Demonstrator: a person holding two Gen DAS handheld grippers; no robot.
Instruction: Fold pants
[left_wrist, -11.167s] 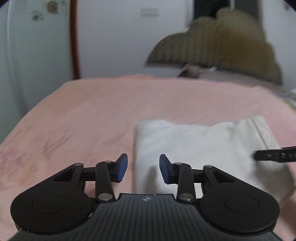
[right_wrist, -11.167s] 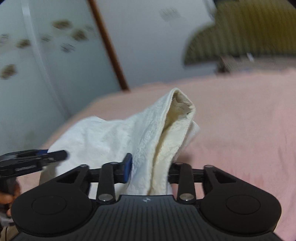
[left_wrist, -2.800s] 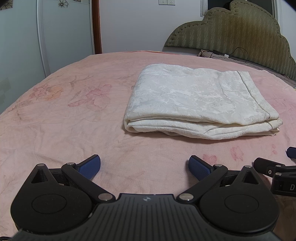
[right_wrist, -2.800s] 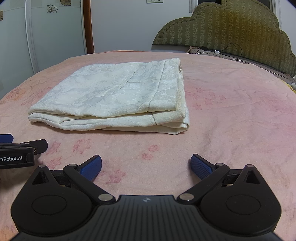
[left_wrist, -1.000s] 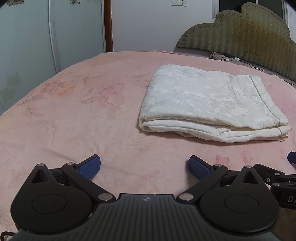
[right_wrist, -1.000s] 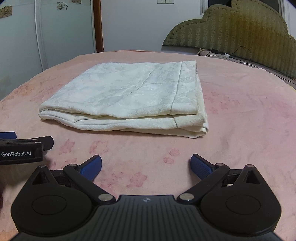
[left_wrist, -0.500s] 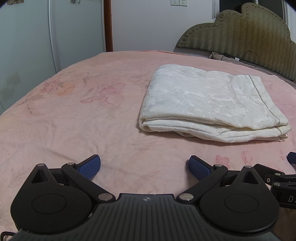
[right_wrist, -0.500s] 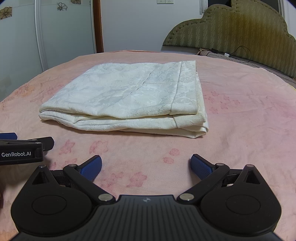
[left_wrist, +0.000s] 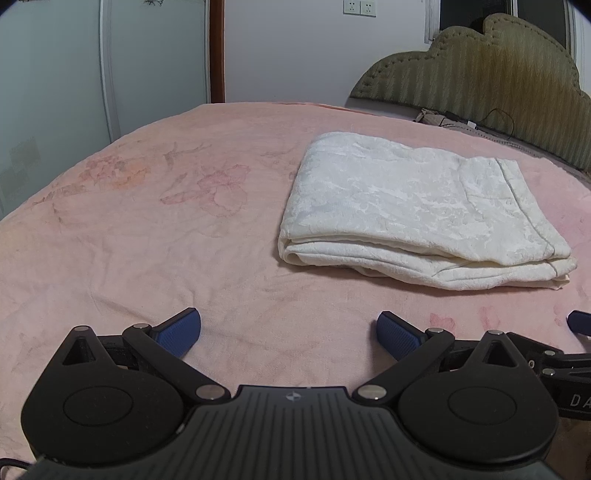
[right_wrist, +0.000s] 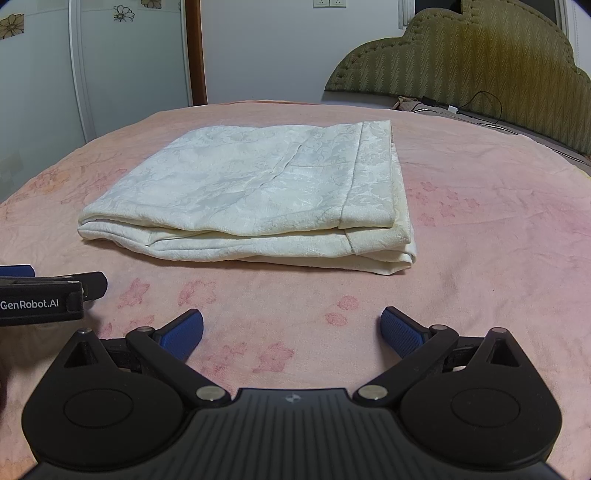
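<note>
- While the pants (right_wrist: 255, 195) lie folded in a flat cream stack on the bed (right_wrist: 480, 240), neither tool touches them.
- The left hand-held gripper (left_wrist: 289, 334) hovers low over the pink bedspread, level and pointing forward, its blue fingers (left_wrist: 179, 330) spread wide with nothing between them; the pants sit ahead and to its right.
- The right hand-held gripper (right_wrist: 291, 330) is held the same way, fingers (right_wrist: 400, 334) wide apart and empty, just short of the stack's near edge.
- The headboard (right_wrist: 461, 59) stands behind.
</note>
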